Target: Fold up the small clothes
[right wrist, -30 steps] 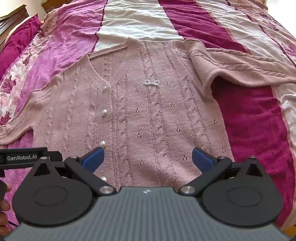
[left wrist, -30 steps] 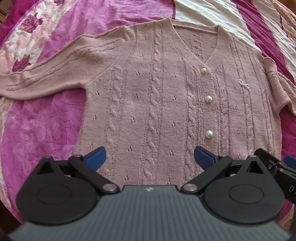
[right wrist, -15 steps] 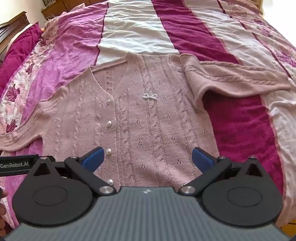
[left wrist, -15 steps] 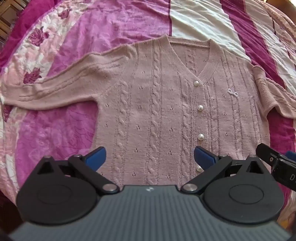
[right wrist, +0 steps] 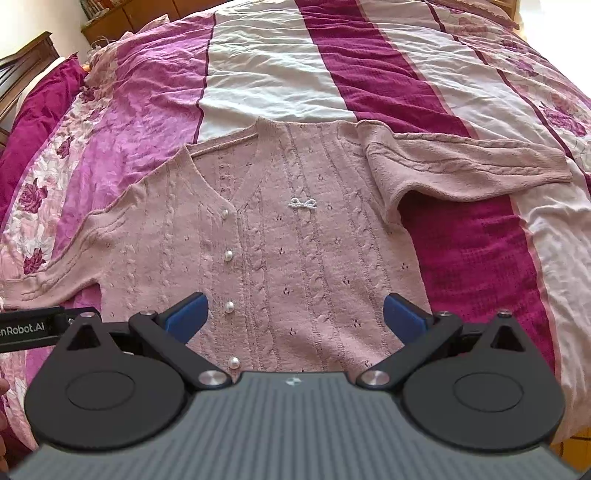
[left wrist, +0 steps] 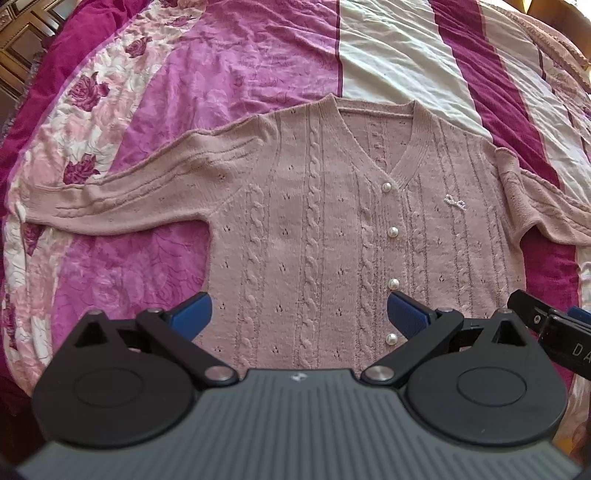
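Observation:
A dusty pink cable-knit cardigan [left wrist: 325, 229] with pearl buttons lies flat, front up, on the bed; it also shows in the right wrist view [right wrist: 295, 258]. Its left sleeve [left wrist: 122, 199] stretches out to the left. Its right sleeve [right wrist: 461, 166] stretches out to the right, with a fold at the shoulder. My left gripper [left wrist: 297, 317] is open and empty above the hem, left of the button line. My right gripper [right wrist: 293, 314] is open and empty above the hem, right of the buttons. Neither touches the cardigan.
The bed is covered by a striped quilt [right wrist: 280, 66] in magenta, white and rose print. Wooden furniture [right wrist: 122, 14] stands beyond the bed's far left. The right gripper's body [left wrist: 554, 328] shows at the right edge of the left wrist view.
Both grippers have pulled back and up from the cardigan, so more of it and the bed shows. Both stayed open and empty.

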The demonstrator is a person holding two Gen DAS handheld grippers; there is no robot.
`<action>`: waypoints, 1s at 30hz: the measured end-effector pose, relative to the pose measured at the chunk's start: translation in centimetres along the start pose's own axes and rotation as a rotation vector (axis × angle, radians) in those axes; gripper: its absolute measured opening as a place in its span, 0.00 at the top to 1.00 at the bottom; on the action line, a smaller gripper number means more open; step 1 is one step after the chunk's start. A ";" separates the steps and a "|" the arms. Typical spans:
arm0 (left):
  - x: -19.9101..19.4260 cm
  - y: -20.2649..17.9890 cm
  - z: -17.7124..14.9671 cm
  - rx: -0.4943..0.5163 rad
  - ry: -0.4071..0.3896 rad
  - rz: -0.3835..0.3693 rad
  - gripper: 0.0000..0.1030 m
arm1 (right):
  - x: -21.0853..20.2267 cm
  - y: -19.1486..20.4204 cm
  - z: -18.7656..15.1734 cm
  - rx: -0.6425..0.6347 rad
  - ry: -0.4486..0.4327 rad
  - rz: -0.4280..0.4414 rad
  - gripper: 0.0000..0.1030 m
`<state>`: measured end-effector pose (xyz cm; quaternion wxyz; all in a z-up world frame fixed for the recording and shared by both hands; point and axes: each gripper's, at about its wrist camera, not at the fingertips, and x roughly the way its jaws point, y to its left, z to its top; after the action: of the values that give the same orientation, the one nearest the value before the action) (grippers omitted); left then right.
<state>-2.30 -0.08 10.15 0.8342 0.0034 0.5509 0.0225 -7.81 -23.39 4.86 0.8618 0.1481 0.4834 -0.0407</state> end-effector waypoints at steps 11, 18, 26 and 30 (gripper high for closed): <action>-2.0 -0.1 0.4 0.039 -0.016 0.003 0.00 | -2.7 0.5 0.6 -0.004 -0.012 0.012 0.00; -3.2 -0.3 0.6 0.055 -0.035 0.006 0.00 | -4.2 0.6 1.3 -0.008 -0.035 0.025 0.00; -3.5 -0.4 0.7 0.054 -0.041 0.006 0.00 | -5.1 0.4 1.8 -0.004 -0.049 0.019 0.00; -3.5 -0.4 0.7 0.053 -0.041 0.007 0.00 | -5.1 0.2 1.8 0.000 -0.041 0.020 0.00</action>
<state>-3.02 -0.62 13.64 0.8448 0.0280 0.5343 0.0110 -8.95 -24.11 10.12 0.8718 0.1521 0.4643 -0.0351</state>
